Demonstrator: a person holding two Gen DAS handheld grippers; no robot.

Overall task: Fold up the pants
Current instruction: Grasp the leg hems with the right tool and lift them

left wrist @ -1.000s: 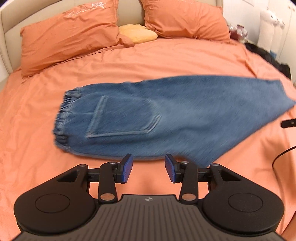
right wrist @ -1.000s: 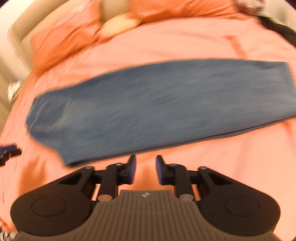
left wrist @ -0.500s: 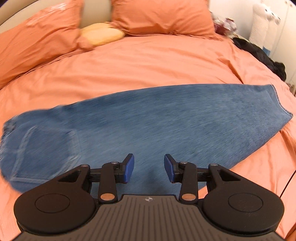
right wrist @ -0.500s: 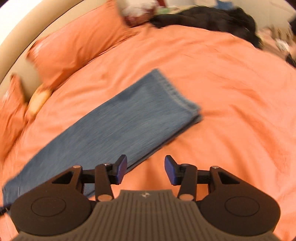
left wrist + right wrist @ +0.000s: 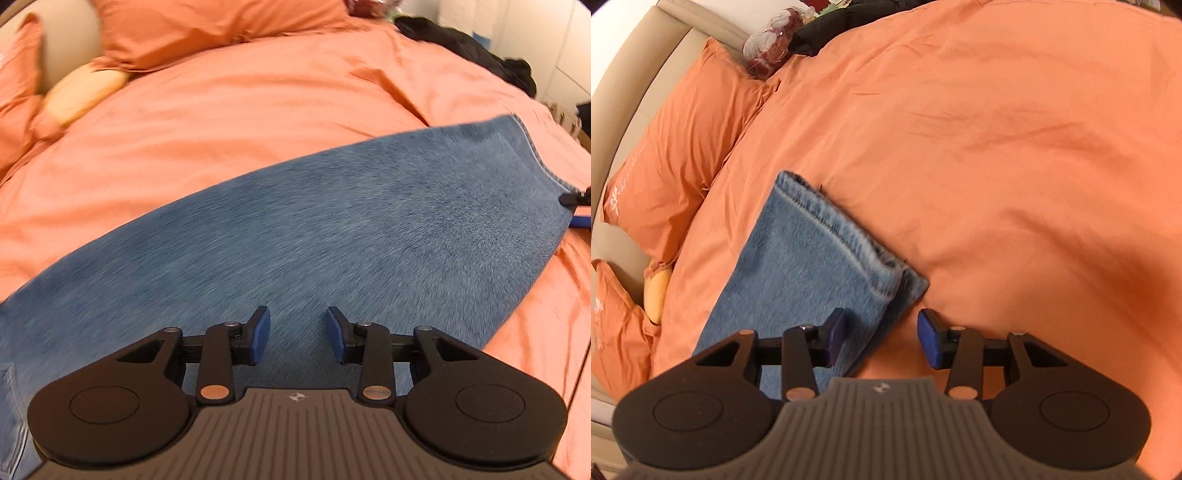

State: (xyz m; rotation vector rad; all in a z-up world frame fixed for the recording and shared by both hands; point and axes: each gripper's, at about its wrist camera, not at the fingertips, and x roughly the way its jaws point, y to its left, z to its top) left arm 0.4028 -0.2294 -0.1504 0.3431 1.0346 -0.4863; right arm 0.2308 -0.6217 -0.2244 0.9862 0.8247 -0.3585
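Pants laid flat on bed, both grippers empty over them

Pants [image 5: 332,236]: blue denim, already doubled lengthwise leg on leg, stretched flat across bed [image 5: 240,110] with orange cover. Lying long and smooth, probably set up for the crosswise fold, hem end to waist. Hem [image 5: 834,229] stacked in two layers at right end, lower layer peeking out at the near corner. Back pocket stitching just visible at far left edge of left wrist view, so waist end sits to the left.

Pillows [image 5: 683,147] and yellow cushion [image 5: 81,94] at headboard, well apart from denim. Dark clothing [image 5: 461,40] piled at far edge of bed.

Left gripper [image 5: 297,339] hovering over mid-leg, pointing across the fabric, fingers spread wide, nothing between them. No contact with cloth that can be confirmed.

Right gripper [image 5: 881,338] low over near hem corner, fingers wide apart, straddling the leg's near edge: one finger above denim, other above bare bedcover. Looks lined up to pinch the stacked hem layers together. Risk: catching only the top layer, since lower one is offset.

Left view motion-blurred; fabric detail soft.
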